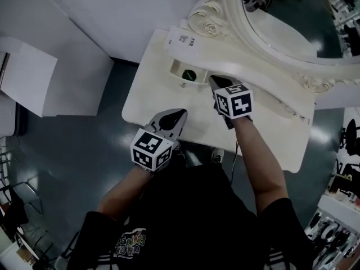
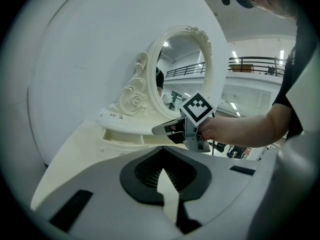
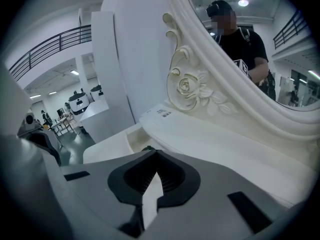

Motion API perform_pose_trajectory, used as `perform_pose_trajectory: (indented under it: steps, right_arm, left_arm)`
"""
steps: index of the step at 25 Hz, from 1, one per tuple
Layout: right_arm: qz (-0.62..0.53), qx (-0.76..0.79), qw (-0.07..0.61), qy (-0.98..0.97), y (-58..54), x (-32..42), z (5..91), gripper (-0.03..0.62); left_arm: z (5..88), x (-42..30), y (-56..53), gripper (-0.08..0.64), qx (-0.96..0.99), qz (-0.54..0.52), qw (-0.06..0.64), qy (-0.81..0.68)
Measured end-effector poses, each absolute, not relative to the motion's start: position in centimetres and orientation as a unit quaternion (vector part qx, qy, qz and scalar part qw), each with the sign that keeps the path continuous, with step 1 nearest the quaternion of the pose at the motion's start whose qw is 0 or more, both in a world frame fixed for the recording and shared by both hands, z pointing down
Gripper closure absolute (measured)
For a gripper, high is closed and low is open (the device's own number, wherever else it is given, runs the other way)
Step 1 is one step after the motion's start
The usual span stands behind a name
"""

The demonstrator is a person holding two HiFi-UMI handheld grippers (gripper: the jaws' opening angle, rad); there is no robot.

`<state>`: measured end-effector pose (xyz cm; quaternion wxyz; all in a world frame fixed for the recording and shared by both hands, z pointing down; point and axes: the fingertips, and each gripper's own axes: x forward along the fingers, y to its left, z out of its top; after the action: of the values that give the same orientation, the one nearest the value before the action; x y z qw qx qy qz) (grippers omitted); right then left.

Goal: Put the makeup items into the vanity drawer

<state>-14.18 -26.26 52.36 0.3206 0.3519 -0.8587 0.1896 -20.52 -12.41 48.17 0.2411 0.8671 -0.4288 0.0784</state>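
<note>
The vanity drawer [image 1: 175,69] stands open, a shallow cream tray with its long axis along the mirror's [image 1: 281,21] base. A round dark-green makeup item [image 1: 189,75] sits inside it; I can't tell which way that item points. My right gripper [image 1: 216,81] is just beside the drawer and my left gripper [image 1: 180,115] is nearer me. Both have their jaws together and are empty.

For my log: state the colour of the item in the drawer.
The item is green; head view.
</note>
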Motion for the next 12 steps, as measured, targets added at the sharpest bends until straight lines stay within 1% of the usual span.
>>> perform_pose_trajectory:
  steps: [12]
  right_arm:
    - [0.204,0.415,0.243,-0.853,-21.8,-1.6,47.4,0.563]
  left_arm:
    - [45.0,-10.0,-11.3,0.559,0.893,0.081,0.216,-0.387]
